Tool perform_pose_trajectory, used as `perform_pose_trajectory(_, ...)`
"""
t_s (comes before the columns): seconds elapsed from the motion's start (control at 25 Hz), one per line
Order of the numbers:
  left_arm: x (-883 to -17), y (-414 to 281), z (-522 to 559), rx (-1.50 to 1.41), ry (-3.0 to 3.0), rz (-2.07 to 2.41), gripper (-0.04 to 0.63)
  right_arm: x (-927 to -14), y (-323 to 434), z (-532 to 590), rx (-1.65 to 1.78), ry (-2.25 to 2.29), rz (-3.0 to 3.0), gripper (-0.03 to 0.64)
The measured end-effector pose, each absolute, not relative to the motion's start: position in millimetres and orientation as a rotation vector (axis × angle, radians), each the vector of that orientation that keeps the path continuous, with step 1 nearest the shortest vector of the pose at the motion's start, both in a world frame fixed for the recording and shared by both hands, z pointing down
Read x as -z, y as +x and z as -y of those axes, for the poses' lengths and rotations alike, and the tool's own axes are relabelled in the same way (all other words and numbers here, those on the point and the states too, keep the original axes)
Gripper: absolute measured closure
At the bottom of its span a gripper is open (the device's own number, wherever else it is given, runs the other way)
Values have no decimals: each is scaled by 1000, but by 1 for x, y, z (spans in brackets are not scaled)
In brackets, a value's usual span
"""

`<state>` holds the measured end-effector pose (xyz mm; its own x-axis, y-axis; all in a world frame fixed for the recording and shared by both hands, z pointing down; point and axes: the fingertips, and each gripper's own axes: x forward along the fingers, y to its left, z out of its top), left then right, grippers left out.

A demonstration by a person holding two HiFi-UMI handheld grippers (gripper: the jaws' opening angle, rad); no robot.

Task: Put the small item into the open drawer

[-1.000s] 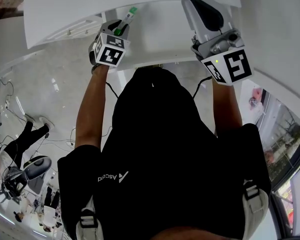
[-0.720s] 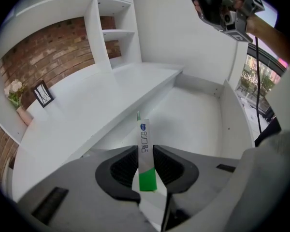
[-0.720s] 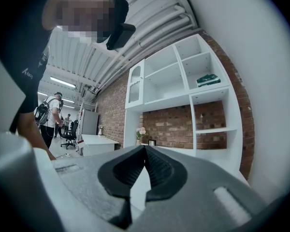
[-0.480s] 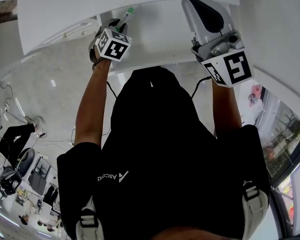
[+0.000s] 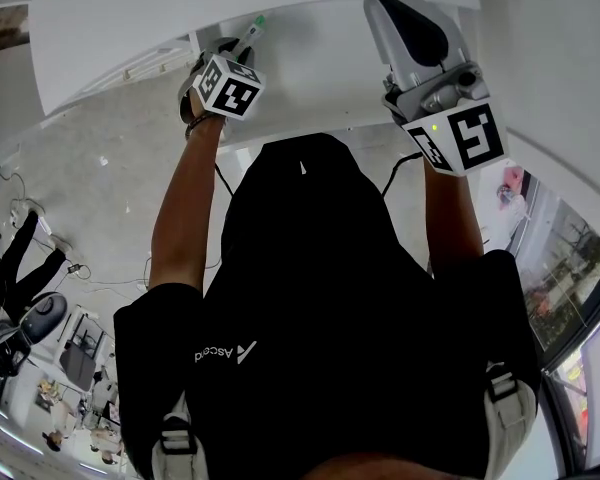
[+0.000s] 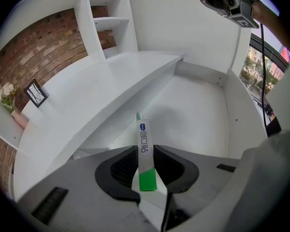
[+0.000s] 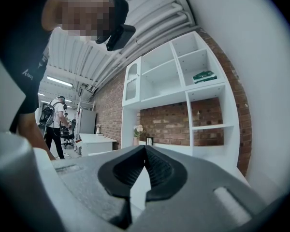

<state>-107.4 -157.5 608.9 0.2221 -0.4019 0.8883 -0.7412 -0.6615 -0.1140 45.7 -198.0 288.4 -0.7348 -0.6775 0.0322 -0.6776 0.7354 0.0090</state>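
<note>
Holding a small white-and-green packet clamped between its dark pads, green end low in the jaws and white printed end pointing out, the left gripper aims steeply down over the bare white floor of the open drawer. The right gripper is held level beside the drawer, jaws together at the tips with nothing between them. It faces the white shelving on a brick wall.

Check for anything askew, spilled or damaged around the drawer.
Nothing stands out. The left gripper holds the green-and-white packet straight between its jaws over the open drawer, whose white walls look intact, with no spill. The right gripper is shut and empty.
</note>
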Motion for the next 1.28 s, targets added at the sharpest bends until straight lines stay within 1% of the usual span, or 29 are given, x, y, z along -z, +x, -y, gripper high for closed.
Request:
perform_pose_trajectory(0.56, -611, -106, 159, -1416, 2164, 1059, 494, -293, 46, 197, -15, 1126, 2890, 615)
perform_pose_trajectory(0.68, -606, -104, 160, -1402, 2170, 1073, 480, -293, 46, 197, -18, 1122, 2893, 615)
perform_pose_trajectory(0.84, -591, -103, 162, -1375, 2180, 1100, 464, -289, 43, 195, -19, 1113, 2900, 615)
perform_pose_trajectory(1.04, -567, -102, 160, -1321, 2212, 1139, 462, -286, 38, 191, -15, 1098, 2917, 615)
perform_pose_trajectory(1.28, -509, -104, 150, -1116, 2297, 1206, 462, -276, 28, 183, 3, 1074, 2944, 615)
